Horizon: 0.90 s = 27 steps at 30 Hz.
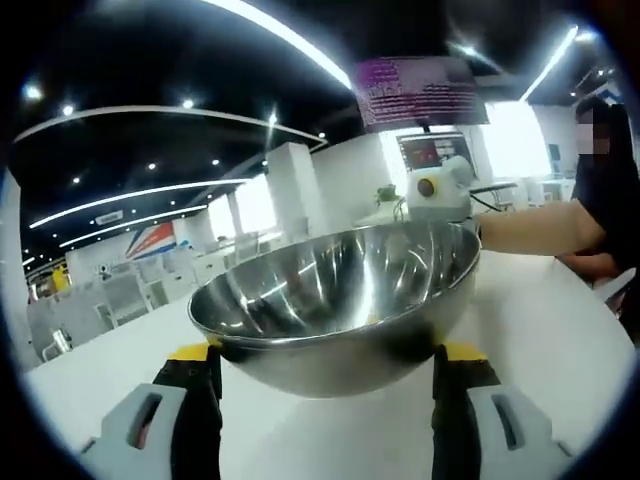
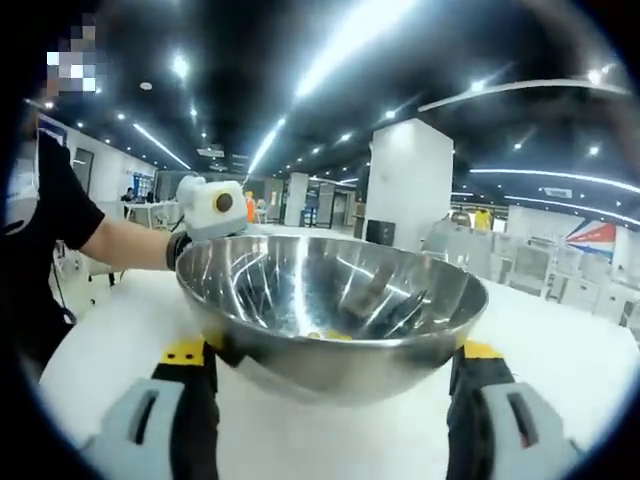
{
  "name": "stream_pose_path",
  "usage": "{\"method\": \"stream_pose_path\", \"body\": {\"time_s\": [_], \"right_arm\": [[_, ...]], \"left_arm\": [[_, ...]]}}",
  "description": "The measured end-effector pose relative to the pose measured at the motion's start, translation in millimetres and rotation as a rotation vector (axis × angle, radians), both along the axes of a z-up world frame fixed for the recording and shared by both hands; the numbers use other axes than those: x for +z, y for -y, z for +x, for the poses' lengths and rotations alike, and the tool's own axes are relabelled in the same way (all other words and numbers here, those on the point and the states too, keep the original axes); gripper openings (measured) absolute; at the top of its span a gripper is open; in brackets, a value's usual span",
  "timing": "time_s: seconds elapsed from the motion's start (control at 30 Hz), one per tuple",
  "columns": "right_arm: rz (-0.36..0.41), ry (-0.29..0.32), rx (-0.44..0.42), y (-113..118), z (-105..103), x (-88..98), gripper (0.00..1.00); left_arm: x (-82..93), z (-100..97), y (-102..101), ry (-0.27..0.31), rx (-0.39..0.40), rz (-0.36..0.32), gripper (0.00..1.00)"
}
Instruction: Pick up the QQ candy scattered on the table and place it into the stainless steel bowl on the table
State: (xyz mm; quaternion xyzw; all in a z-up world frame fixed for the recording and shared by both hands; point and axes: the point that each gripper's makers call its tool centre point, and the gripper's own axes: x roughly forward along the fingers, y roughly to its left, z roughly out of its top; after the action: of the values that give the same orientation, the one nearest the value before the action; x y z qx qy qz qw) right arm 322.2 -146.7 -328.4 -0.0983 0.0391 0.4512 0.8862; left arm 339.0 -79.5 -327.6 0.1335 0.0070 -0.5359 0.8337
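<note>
Looks like a large open-plan lab or tech showroom hall. Dark ceiling [image 2: 300, 60] crossed by long strip lights [image 1: 290, 40] and dotted with spotlights, white square pillars [image 2: 408, 185], rows of white workstations [image 1: 130, 295], a hanging display screen [image 1: 418, 92], all seen across a broad white table [image 1: 560, 330].

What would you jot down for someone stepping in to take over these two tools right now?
Left tool: open, jaws spread either side of the stainless steel bowl, holding nothing.
Right tool: open, jaws likewise flanking the bowl from the opposite side, holding nothing.
Bowl: upright on the white table, between both tools.
Done: a few yellowish bits, possibly candy, lie at the bowl's bottom; too small to be sure.
Left: no loose candy shows on the table from here; look round the table before calling it finished.
</note>
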Motion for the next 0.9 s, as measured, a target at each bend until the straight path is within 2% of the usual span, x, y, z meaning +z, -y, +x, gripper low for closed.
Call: {"method": "stream_pose_path", "body": {"time_s": [0.07, 0.17, 0.3, 0.43, 0.47, 0.6, 0.67, 0.73, 0.77, 0.83, 0.9], "right_arm": [[0.000, 0.000, -0.002, 1, 7, -9.7, 0.92], [0.002, -0.040, -0.005, 3, 15, -29.8, 0.91], [-0.002, -0.060, -0.008, 6, 18, -45.3, 0.91], [-0.016, -0.087, -0.009, 4, 14, -55.8, 0.91], [-0.017, -0.061, -0.009, 4, 13, -53.5, 0.91], [-0.021, -0.057, -0.012, 4, 10, -53.2, 0.91], [-0.038, -0.026, -0.011, 4, 10, -53.2, 0.92], [-0.041, -0.042, -0.020, 3, 10, -54.2, 0.91], [-0.049, -0.043, -0.025, 3, 10, -54.7, 0.91], [-0.067, -0.041, -0.037, 5, 12, -56.6, 0.94], [-0.087, -0.075, -0.059, 11, 12, -62.5, 0.97]], "left_arm": [[-14.0, 9.9, 1, -0.013, 0.001, 0.007, 0.87], [-28.8, 16.3, 3, -0.024, -0.001, 0.015, 0.87], [-38.8, 18.8, 5, -0.008, -0.003, 0.033, 0.87], [-49.6, 17.6, 5, -0.019, -0.007, 0.029, 0.86], [-49.5, 17.9, 6, -0.013, -0.008, 0.022, 0.86], [-50.0, 16.7, 6, -0.003, -0.005, 0.013, 0.86], [-52.6, 17.0, 5, 0.022, 0.001, 0.017, 0.86], [-53.5, 18.3, 3, 0.055, 0.011, 0.025, 0.84], [-53.1, 18.8, 3, 0.056, 0.011, 0.023, 0.84], [-49.6, 16.5, 4, 0.018, -0.005, -0.017, 0.86], [-48.8, 16.3, 1, 0.011, -0.004, -0.010, 0.87]]}}
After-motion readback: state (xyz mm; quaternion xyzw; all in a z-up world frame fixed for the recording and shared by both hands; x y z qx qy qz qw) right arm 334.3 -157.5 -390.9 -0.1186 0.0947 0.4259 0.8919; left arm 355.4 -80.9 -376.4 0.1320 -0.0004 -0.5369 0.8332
